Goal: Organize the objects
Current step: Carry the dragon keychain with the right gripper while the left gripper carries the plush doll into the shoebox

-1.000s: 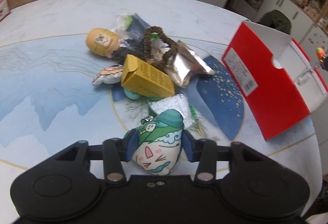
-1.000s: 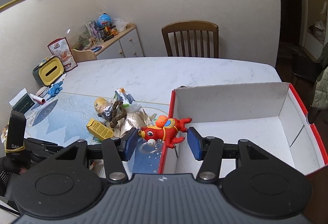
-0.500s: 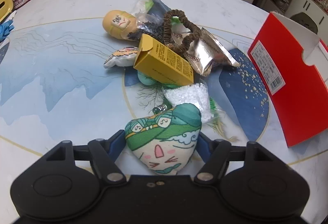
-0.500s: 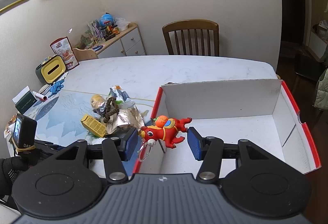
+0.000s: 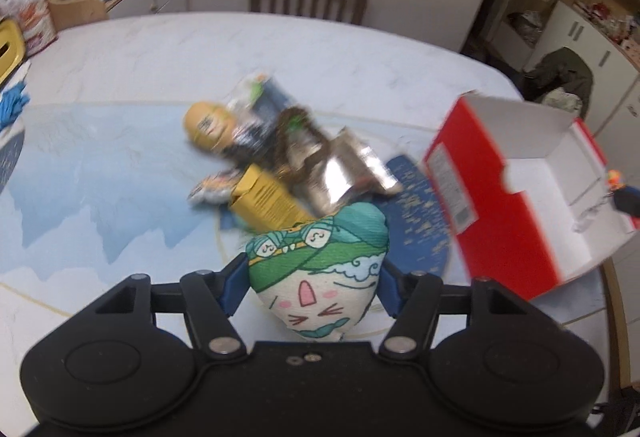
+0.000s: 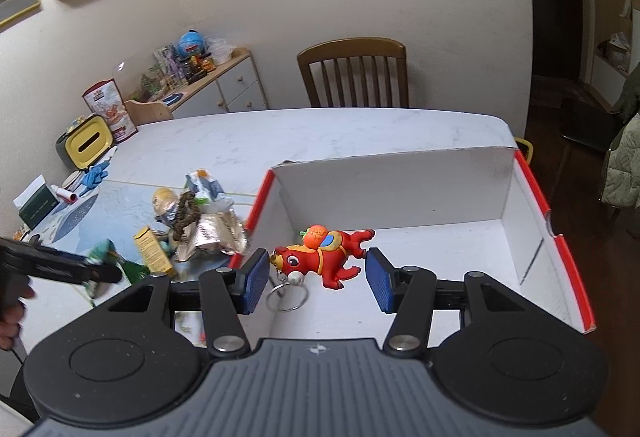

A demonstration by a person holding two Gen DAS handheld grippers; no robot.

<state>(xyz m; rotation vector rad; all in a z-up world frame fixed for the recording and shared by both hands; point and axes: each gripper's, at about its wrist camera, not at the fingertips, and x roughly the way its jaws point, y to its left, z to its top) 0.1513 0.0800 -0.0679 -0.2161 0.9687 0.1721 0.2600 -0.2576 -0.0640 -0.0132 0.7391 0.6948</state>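
My left gripper (image 5: 310, 285) is shut on a soft plush face with a green turban (image 5: 320, 269) and holds it above the table; this view is motion-blurred. Beyond it lies a pile: a yellow carton (image 5: 268, 197), a silver foil packet (image 5: 340, 173) and a yellow-headed figure (image 5: 208, 125). The open red box with a white inside (image 5: 500, 229) stands to the right. My right gripper (image 6: 316, 273) is shut on a red toy animal keychain (image 6: 324, 257) over the box floor (image 6: 440, 257), and the key ring hangs below it. The left gripper (image 6: 96, 269) also shows at the left of the right wrist view.
A wooden chair (image 6: 356, 73) stands behind the marble table (image 6: 320, 133). At the table's far left are a yellow tissue box (image 6: 86, 143), blue gloves (image 6: 94, 175) and a dark green box (image 6: 38, 205). A hand (image 6: 12, 301) holds the left gripper.
The left gripper rose off the table with the plush face and swung toward the red box. The right gripper carried the red toy from the box's left wall to over its floor.
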